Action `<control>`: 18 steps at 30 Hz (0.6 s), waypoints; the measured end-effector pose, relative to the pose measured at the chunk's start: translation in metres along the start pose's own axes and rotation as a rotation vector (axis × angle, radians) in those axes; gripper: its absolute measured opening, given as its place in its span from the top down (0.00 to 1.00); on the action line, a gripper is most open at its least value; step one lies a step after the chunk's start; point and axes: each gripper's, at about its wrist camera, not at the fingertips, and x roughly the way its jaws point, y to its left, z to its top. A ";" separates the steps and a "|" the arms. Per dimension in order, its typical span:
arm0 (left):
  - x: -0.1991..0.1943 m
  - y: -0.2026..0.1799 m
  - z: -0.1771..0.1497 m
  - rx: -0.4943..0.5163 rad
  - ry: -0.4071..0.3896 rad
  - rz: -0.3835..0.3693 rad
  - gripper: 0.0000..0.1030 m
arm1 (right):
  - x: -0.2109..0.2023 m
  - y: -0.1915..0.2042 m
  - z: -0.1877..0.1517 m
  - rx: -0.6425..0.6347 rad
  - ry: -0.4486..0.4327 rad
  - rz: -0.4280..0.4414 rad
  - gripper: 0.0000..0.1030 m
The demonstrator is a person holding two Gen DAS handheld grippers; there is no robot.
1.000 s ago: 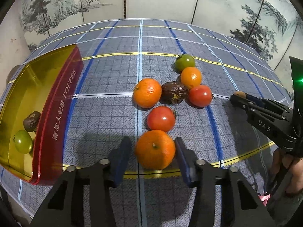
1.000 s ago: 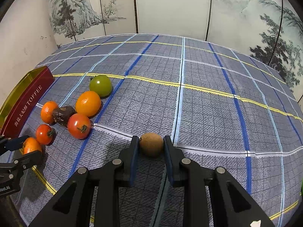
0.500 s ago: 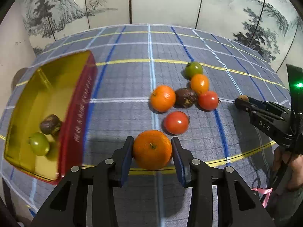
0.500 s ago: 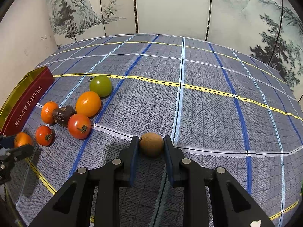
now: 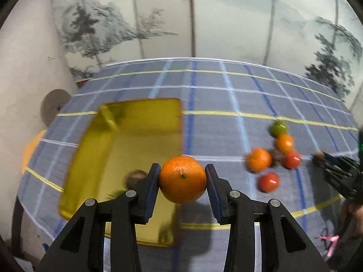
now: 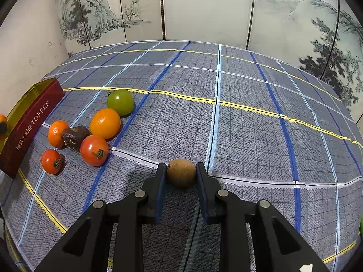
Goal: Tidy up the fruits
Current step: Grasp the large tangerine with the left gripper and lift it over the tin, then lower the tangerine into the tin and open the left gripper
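**Risk Points: Two Round Fruits Held at Once, Tin Not Yet Reached**

The fingers (image 5: 154,181) of the left gripper (image 5: 182,180) are clamped on a large orange (image 5: 182,179) at frame centre, one pad on each flank. The contact patches are small against a round, waxy skin. A sudden tilt or stop can roll the fruit out forward or downward.

The orange hangs at the near right edge of the yellow tin (image 5: 95,158), which fills the centre left of the frame. From this view it cannot be told whether the fruit is fully above the tin's floor. Release here risks a strike on the wall and a bounce onto the surface (image 5: 226,124). Two fruits already lie in the tin, partly hidden behind the left finger; a drop from height can land on them and bruise both. The background is blurred, so alignment is hard to judge.

The fingers (image 6: 158,181) of the right gripper (image 6: 181,176) are closed on a small brown fruit (image 6: 181,172) at lower centre. This grip is narrow, and excess pressure can bruise it.

The loose cluster (image 6: 90,131) at centre left lies close to the tin (image 6: 31,122). A low pass by either gripper can scatter it.
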 end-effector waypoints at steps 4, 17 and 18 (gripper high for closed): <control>0.007 0.034 0.007 -0.037 -0.003 0.061 0.60 | 0.000 0.000 0.000 0.000 0.000 0.000 0.77; 0.046 0.102 -0.002 -0.143 0.075 0.121 0.60 | 0.000 0.000 0.000 0.000 0.000 0.000 0.77; 0.049 0.105 -0.004 -0.148 0.085 0.123 0.60 | 0.000 0.000 0.000 0.000 0.000 0.000 0.77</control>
